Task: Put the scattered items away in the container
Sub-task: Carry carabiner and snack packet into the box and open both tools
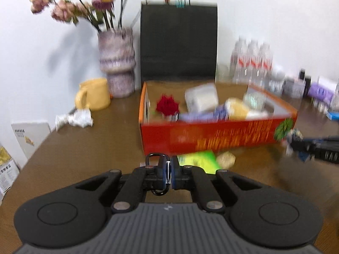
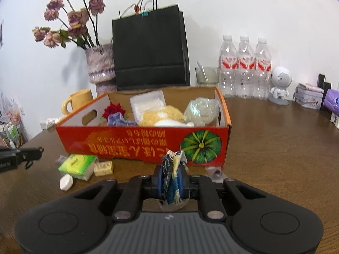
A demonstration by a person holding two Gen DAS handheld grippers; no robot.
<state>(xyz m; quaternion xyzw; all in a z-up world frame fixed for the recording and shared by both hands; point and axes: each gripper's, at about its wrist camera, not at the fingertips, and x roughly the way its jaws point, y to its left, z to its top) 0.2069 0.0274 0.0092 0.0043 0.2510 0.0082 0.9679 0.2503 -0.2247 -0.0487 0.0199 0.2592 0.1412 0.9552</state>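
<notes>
The left tongs (image 1: 168, 172) clamp a black carabiner (image 1: 157, 170); the right tongs (image 2: 171, 181) grip a crumpled blue-and-white wrapper (image 2: 172, 173). On the brown tabletop (image 2: 275, 158) lie one green tissue pack (image 2: 77, 166) and one white disc (image 2: 66, 182) before the red box (image 2: 139, 146). Behind stand one black bag (image 2: 149, 50), one vase (image 2: 101, 65) and three water bottles (image 2: 245, 67) against a white wall (image 2: 243, 6).

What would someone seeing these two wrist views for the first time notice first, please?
Probably the red cardboard box with a green pumpkin print, mid-table and already holding a red rose and wrapped items. Next, both grippers are loaded: the left gripper is shut on a black carabiner, the right gripper on a crumpled blue-and-white packet. Behind stand a black paper bag and dried flowers.
</notes>
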